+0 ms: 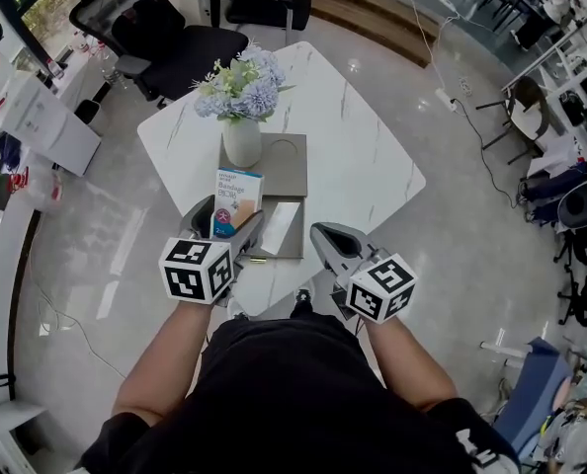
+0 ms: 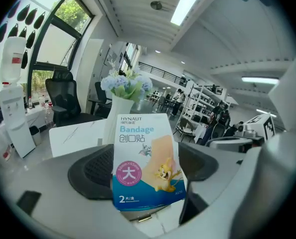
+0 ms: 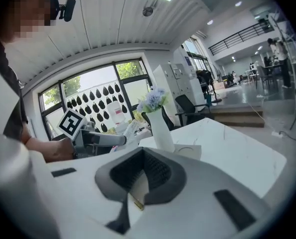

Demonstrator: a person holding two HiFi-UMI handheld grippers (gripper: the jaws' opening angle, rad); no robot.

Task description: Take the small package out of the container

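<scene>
The small package [image 1: 236,200] is a white and blue bandage box with a cartoon print. It stands upright between the jaws of my left gripper [image 1: 224,223], which is shut on it just above the table's near edge. In the left gripper view the box [image 2: 145,161] fills the gap between the dark pads [image 2: 90,171]. The flat grey container [image 1: 292,171] lies on the table behind it, with a white panel [image 1: 280,227] and a small gold clasp [image 1: 257,260] at its near end. My right gripper [image 1: 331,237] hovers to the right of the container, shut and empty [image 3: 140,180].
A white vase of pale blue flowers [image 1: 242,136] stands on the far left corner of the grey container. The white marble table [image 1: 373,156] is small, with its edges close all round. A black office chair [image 1: 175,42] stands beyond the table's far left.
</scene>
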